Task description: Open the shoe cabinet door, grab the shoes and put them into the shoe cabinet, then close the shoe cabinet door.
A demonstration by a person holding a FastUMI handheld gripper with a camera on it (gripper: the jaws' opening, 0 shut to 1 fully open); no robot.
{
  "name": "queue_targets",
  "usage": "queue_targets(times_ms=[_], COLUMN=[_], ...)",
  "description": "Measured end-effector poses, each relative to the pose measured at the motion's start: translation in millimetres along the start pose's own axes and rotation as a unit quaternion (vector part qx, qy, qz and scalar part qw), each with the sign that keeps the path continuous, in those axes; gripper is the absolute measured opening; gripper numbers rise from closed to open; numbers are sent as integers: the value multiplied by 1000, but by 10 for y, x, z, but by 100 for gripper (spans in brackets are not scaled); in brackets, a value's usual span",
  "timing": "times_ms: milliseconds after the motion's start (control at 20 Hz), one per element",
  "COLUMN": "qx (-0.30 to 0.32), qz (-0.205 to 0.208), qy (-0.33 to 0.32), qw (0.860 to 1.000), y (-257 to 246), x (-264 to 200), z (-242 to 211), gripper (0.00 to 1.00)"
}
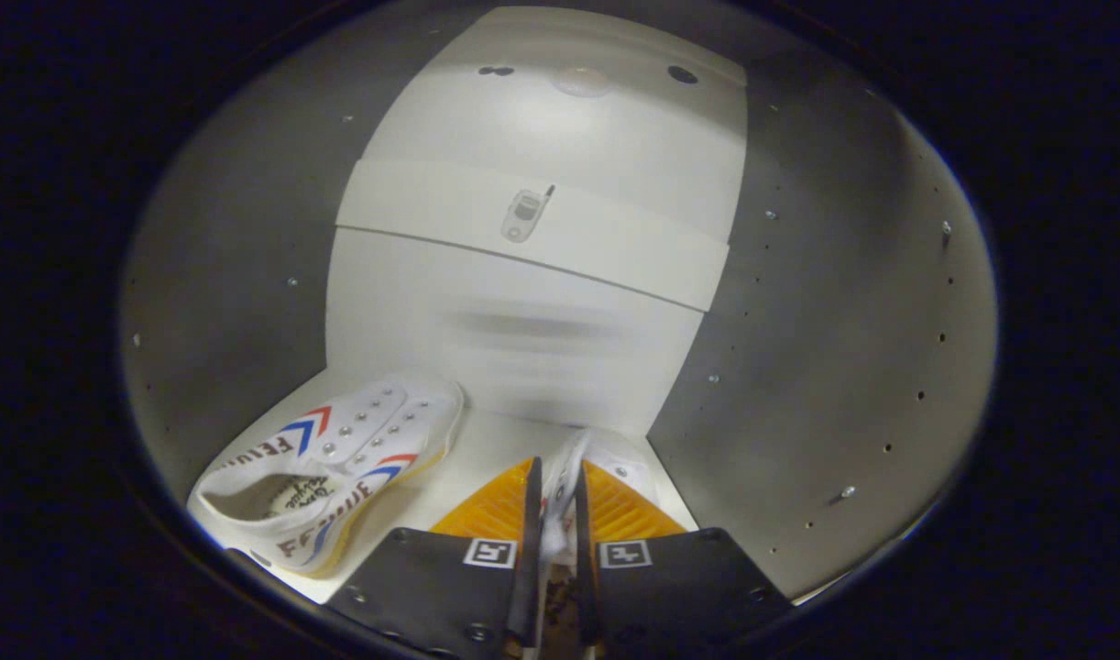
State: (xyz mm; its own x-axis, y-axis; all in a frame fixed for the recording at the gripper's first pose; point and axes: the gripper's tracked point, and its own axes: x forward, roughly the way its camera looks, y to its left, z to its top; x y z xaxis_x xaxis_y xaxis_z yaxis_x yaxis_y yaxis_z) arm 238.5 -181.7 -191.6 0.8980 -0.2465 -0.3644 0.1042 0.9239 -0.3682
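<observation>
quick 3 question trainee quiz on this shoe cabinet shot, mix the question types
1. True or false: the hand-held gripper is open with nothing between its fingers.
2. Where does the first shoe lie? A) on the cabinet floor, left of the fingers B) on the upper shelf C) outside the cabinet
3. Fill in: the fingers pinch a second white ____.

Key: 1 false; 2 A; 3 shoe
</observation>
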Motion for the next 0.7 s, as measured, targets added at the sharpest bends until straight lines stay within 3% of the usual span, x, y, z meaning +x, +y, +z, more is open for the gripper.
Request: queue_targets(times_ms=[50, 200, 700], qx=[7, 27, 35], qz=[0, -8, 1], qy=[-5, -24, -62], qw=[1000, 999, 997], y=[-7, -116, -180], x=[-53, -272, -1672], z=[29, 139, 307], gripper=[29, 39, 36])
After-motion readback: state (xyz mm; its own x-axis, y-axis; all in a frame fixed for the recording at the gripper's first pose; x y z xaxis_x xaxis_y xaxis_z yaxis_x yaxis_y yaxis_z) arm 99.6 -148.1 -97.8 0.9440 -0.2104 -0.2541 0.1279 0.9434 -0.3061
